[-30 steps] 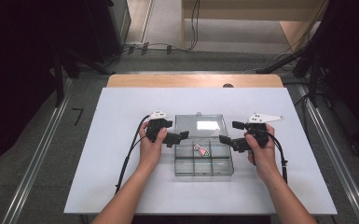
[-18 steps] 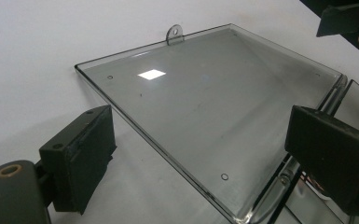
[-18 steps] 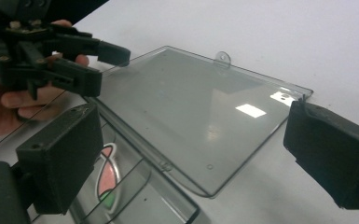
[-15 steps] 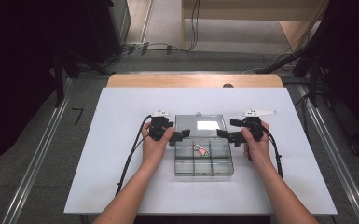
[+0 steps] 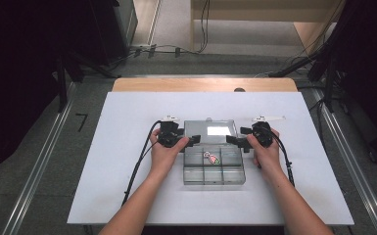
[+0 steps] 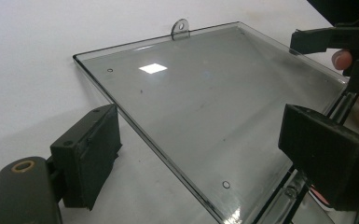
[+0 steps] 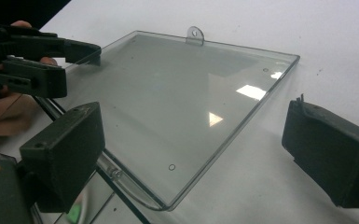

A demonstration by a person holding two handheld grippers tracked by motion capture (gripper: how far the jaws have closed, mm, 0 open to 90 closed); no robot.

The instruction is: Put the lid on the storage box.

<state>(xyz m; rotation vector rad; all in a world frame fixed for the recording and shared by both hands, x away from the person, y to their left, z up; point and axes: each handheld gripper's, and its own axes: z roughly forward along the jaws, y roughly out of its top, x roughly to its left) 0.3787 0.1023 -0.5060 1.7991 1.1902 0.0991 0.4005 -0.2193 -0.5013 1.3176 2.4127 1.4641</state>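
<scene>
Your left claw [image 5: 190, 141] and your right claw [image 5: 231, 139] are both wide open, and neither one holds anything. They point at each other across the white counter [image 5: 127, 186]. The clear box [image 5: 214, 169] sits between them, in the middle of the counter.

The box's see-through lid [image 5: 210, 130] is swung open. It lies flat on the far side of the box, and its long way runs from left to right. The left claw sits at the lid's left edge, and the right claw sits at its right edge. In each claw view, one jaw is out over the bare counter and the other is by the hinge line, so the lid's side edge runs through the gap. Both hands look about the same way off from the lid.

At the lid's far edge there is a small tab [image 6: 180, 29]. Inside the box, in a middle part, lies a little red and green thing [image 5: 211, 157]. I cannot tell what it is.
</scene>
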